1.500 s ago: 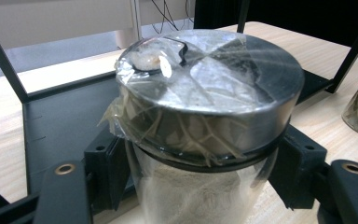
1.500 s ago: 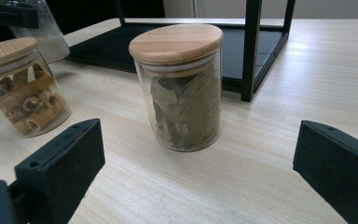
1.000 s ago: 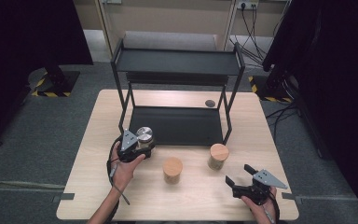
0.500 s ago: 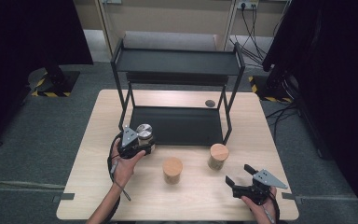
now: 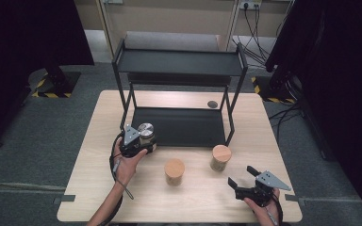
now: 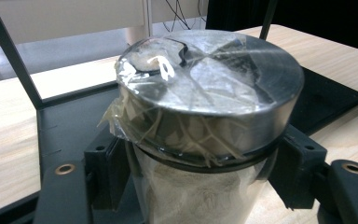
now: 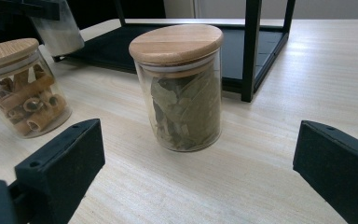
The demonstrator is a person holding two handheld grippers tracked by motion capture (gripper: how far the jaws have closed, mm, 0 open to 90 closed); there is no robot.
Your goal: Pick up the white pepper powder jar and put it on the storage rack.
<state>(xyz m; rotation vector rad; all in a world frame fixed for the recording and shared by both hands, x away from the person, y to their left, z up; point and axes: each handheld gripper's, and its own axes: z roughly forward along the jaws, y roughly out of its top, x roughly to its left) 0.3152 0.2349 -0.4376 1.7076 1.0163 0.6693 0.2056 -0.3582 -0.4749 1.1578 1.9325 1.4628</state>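
The left gripper (image 5: pixel 139 141) has its fingers clamped on a clear, metal-lidded jar (image 6: pixel 205 121) wrapped in crinkled film, over the rack's black bottom shelf (image 5: pixel 179 126), while the right gripper (image 5: pixel 245 181) rests with fingers apart.

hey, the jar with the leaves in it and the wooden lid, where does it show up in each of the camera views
High view: the leaf jar stands on the table right of centre, just in front of the black rack's front right leg.
Left gripper view: not in it.
Right gripper view: the leaf jar stands at centre, between the open jaws.
Shared landmark: the rack's front right leg, just behind the jar, also seen in the high view.
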